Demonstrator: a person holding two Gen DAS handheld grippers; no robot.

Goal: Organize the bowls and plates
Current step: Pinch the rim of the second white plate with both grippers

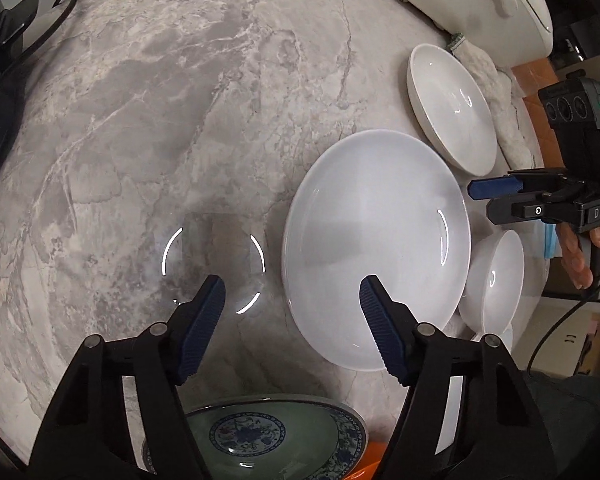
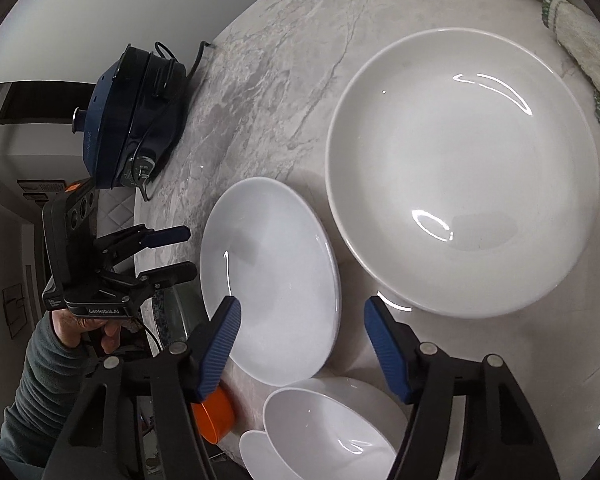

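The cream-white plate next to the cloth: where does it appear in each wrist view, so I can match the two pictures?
Left wrist view: cream-white plate sits upper right, beside the cloth.
Right wrist view: it fills the right half, the largest dish, below the cloth.
Shared landmark: the bluish-white plate lies right next to it in both.

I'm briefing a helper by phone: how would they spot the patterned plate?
On the marble counter, find the white plate; nearer the counter's edge lies the patterned plate. Its green glaze and blue floral border set it apart.
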